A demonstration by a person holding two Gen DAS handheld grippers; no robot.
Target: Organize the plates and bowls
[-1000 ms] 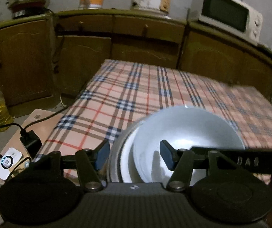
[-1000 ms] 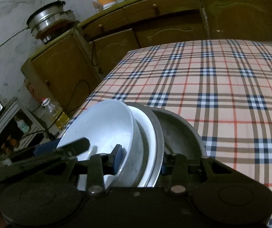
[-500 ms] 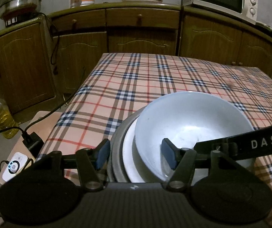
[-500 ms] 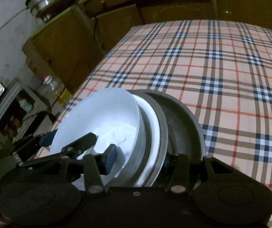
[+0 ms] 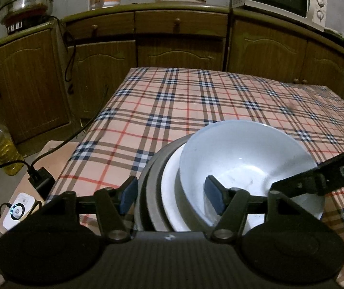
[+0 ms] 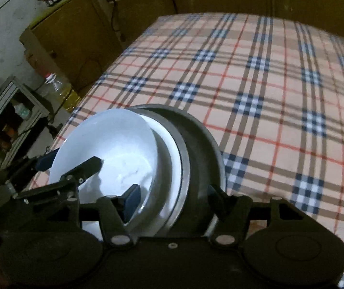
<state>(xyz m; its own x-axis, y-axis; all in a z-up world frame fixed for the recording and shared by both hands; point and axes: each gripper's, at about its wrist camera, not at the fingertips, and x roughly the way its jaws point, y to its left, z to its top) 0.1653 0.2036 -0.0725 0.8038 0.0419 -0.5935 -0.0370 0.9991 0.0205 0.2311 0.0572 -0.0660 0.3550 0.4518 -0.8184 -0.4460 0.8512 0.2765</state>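
Note:
A stack of a grey metal dish [image 5: 151, 168], a white plate [image 5: 169, 168] and a white bowl [image 5: 244, 159] rests near the left corner of the plaid table [image 5: 184, 101]. My left gripper [image 5: 172, 195] is open and straddles the stack's near rims, one pad outside the metal dish, the other inside the bowl. From the opposite side my right gripper [image 6: 172, 195] straddles the bowl [image 6: 114, 144], plate [image 6: 169, 149] and metal dish [image 6: 200, 149]. Its jaws are opening and no pad visibly presses. One right finger [image 5: 328, 175] reaches over the bowl.
The stack sits close to the table's left edge. On the floor to the left are an oil bottle [image 5: 1, 149], a black power adapter [image 5: 39, 180] with cable and a white device [image 5: 15, 210]. Brown cupboards [image 5: 179, 48] with a microwave [image 5: 285, 0] stand behind the table.
My right gripper's jaws have spread wider around the stack's rim, and that gripper has tipped further down. The left gripper keeps its place with its jaws a little wider.

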